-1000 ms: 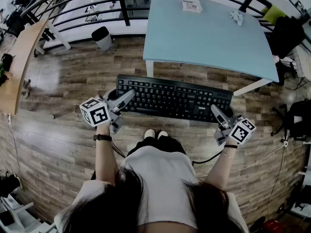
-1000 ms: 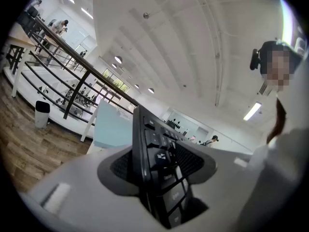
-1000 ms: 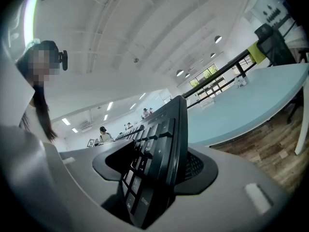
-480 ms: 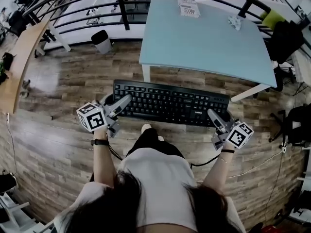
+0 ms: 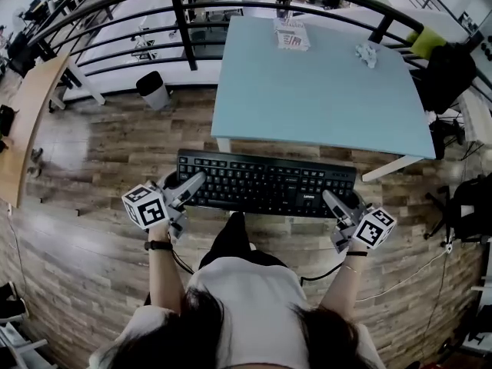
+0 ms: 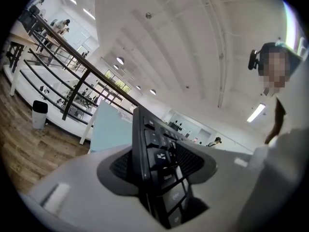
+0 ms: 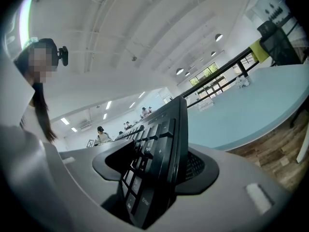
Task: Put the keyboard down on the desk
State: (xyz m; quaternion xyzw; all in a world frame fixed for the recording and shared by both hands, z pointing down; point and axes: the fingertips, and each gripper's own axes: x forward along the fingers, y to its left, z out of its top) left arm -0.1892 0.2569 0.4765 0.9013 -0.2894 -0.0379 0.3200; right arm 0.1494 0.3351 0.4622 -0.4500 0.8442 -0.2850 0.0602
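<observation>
Black keyboard (image 5: 265, 184), pale-blue desk (image 5: 323, 91)

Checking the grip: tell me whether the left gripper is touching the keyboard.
Touching. The left gripper view shows the left gripper clamped on the keyboard, jaws pressed against both faces.

Head camera first: it's up on my head, looking steeply down past my shoulders at the wooden floor (image 5: 92, 167), with the light blue desk (image 5: 323, 91) ahead at the top, all at some remove. The camera on my left gripper (image 5: 192, 184) sits very close and looks along the jaws, rolled sideways. The left end of the black keyboard (image 6: 155, 161) stands edge-on right at the lens, with ceiling (image 6: 169, 37) filling the frame above. The camera on my right gripper (image 5: 332, 200) mirrors that from the keyboard's other end, just as near. All three views share the keyboard, the desk and the black railing (image 5: 184, 14). Each gripper view also catches me at its outer edge.
</observation>
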